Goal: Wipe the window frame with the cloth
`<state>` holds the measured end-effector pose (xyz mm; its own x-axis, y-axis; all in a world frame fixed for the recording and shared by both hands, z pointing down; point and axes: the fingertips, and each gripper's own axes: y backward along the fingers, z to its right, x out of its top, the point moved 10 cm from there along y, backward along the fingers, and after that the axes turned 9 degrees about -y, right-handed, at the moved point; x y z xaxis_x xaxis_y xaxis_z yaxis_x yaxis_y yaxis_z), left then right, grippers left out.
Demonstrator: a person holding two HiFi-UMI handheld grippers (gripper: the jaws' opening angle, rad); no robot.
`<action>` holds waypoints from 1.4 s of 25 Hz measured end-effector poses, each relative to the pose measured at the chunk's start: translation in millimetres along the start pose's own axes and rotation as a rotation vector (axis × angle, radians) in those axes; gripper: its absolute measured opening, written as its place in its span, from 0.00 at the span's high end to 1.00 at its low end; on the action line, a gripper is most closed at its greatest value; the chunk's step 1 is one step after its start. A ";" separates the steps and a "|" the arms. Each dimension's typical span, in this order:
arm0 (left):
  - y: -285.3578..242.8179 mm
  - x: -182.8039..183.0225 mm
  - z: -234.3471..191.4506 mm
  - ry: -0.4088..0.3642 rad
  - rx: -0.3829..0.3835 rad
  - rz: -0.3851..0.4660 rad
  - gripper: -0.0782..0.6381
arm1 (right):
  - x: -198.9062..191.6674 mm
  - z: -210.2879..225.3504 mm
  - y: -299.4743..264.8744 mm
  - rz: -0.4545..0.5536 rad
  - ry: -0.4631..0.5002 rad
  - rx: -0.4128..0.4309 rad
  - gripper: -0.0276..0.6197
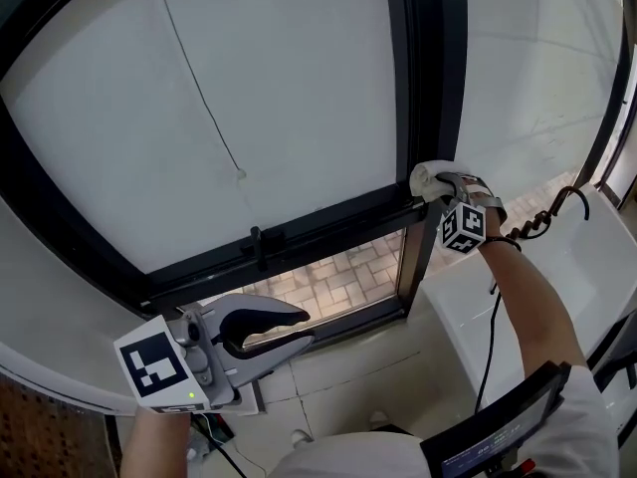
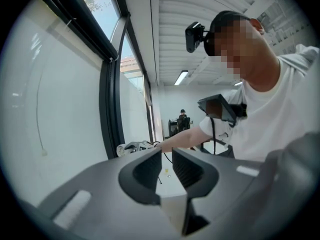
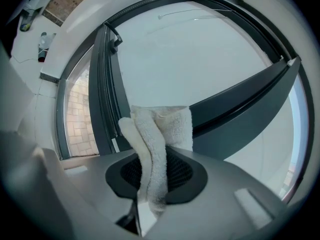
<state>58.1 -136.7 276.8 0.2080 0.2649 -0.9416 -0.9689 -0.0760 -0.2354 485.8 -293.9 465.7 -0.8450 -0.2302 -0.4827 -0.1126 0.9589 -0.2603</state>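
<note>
The right claw point(image 3: 160, 169) is pinched tight on a folded white cloth point(image 3: 165, 129), and the terry folds stand up past the tips, so cloth rather than plastic meets the window frame point(image 3: 107, 109). In the head view the cloth point(image 1: 433, 179) presses on the frame point(image 1: 418, 88) right at the corner where the upright bar joins the lower crossbar. The right claw point(image 1: 463, 212) is just below it, with the arm stretched forward to reach. That looks like a wiping hold: a firm pinch low on the cloth leaves a soft pad free for rubbing.

The left claw point(image 2: 167, 161) has its two halves slightly apart with nothing between them. It hangs well below the frame, near the person's body point(image 1: 289, 329), and seems simply kept out of the way.

The frame is dark and smooth, with a small handle point(image 1: 257, 242) on the crossbar. Above the crossbar the pane is pale and blank, with a thin cord point(image 1: 199, 88) hanging across it. Under the crossbar, brick paving point(image 1: 328, 282) shows outside. A white sill point(image 1: 587, 267) runs off to the right of the frame. Indoors, behind the person, are a long white ceiling and strip lights point(image 2: 181, 77).
</note>
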 end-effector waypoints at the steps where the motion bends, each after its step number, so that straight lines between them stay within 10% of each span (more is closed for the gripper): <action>1: 1.1 -6.3 1.4 0.009 0.015 0.002 0.77 | -1.4 -2.8 -1.5 -0.008 -0.005 0.005 0.85; 17: 13.6 -36.9 9.7 0.061 0.077 -0.010 0.77 | -22.2 -54.5 -19.8 -0.093 -0.230 0.045 0.85; 35: 24.6 -42.3 2.6 0.064 0.060 0.012 0.77 | -24.4 -63.6 -14.0 -0.130 -0.184 0.060 0.85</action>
<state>25.2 -147.3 311.5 0.2027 0.2026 -0.9580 -0.9772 -0.0205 -0.2111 474.7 -291.2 534.3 -0.7154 -0.3826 -0.5846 -0.1781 0.9090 -0.3769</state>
